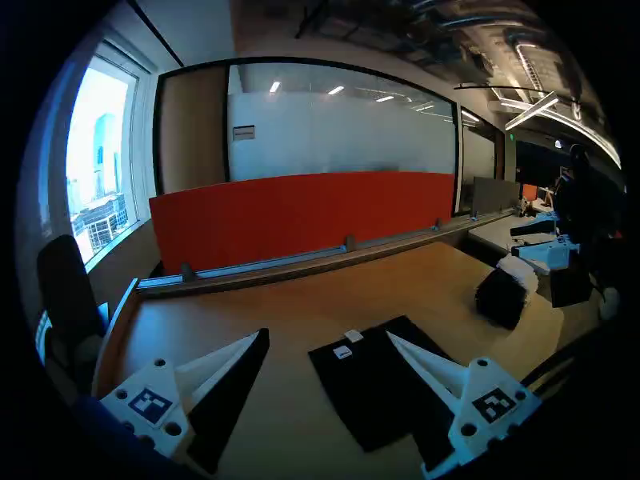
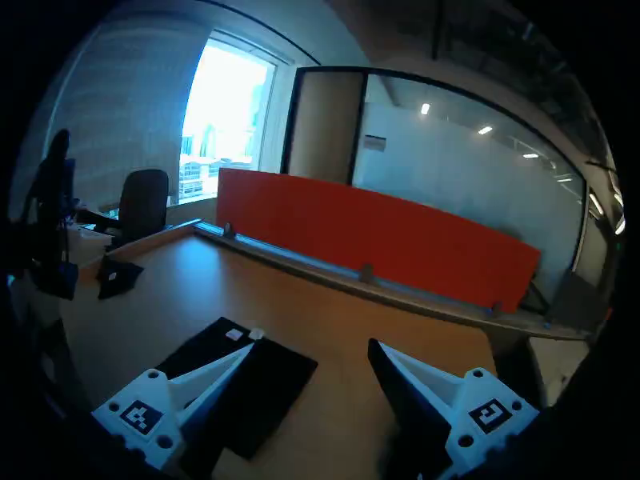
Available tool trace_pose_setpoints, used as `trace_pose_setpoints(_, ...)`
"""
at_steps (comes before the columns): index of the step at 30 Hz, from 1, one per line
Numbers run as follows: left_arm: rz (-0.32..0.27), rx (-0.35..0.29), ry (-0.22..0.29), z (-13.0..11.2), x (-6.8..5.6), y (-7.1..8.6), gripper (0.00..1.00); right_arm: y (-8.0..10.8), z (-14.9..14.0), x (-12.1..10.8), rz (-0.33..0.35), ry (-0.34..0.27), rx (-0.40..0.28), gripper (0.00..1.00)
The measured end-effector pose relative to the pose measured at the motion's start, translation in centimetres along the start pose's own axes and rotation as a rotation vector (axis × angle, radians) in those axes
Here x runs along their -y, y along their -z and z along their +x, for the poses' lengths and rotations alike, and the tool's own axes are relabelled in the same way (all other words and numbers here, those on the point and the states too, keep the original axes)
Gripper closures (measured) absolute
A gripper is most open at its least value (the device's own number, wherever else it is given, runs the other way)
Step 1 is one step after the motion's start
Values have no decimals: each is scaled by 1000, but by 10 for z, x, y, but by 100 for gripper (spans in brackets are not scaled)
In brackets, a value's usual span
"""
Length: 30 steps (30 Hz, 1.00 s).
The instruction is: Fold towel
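L gripper [image 1: 326, 336]: released, jaws spread wide, nothing btw them, grasping nothing. White fingers [image 1: 212, 366] w/ square black-and-white markers near the base, held over the near part of the desk.
R gripper [image 2: 312, 346]: also released, wide gap, nothing clamped. Same white fingers [image 2: 428, 374] w/ markers.
Towel [image 1: 360, 392]: black, lies flat on the desk as a neat rectangle, near the desk's near edge. In the left gripper view it sits just ahead of the gap and runs under the finger on the view's right. In the right gripper view [image 2: 276, 380] it's by the finger on the view's left, partly hidden behind it. Can't tell if any finger touches the cloth.
Tags [image 1: 343, 352]: small white labels at the towel's far edge.
Desk [image 1: 320, 296]: wood top, pale brown, w/ a metal rail [image 1: 264, 264] along the far side.
Divider [image 1: 304, 216]: orange panel standing behind the rail, far side of desk.
Behind divider: frosted glass partition [image 1: 344, 136] w/ ceiling lights reflected.
Window [image 1: 100, 176]: bright, bldgs outside, at left in the left gripper view.
Chair [image 2: 144, 200]: black office chair by the window.
Far right of desk: dark lump [image 1: 504, 294] w/ pale top, too unclear to name.
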<state>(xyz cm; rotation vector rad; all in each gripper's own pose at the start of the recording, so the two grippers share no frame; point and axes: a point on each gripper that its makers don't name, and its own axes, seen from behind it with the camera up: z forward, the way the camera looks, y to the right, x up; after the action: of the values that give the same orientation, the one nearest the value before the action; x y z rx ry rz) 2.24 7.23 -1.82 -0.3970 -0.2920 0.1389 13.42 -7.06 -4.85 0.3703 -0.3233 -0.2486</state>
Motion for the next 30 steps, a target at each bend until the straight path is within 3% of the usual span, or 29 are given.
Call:
trace_pose_setpoints(18, -39, 84, -17, -48, -14, -8, 2, -7, -39, 30, 79, 35, 85, 0)
trace_pose_setpoints(30, -100, 164, -37, -91, -32, -21, 2, -18, -86, 45, 125, 34, 168, 0)
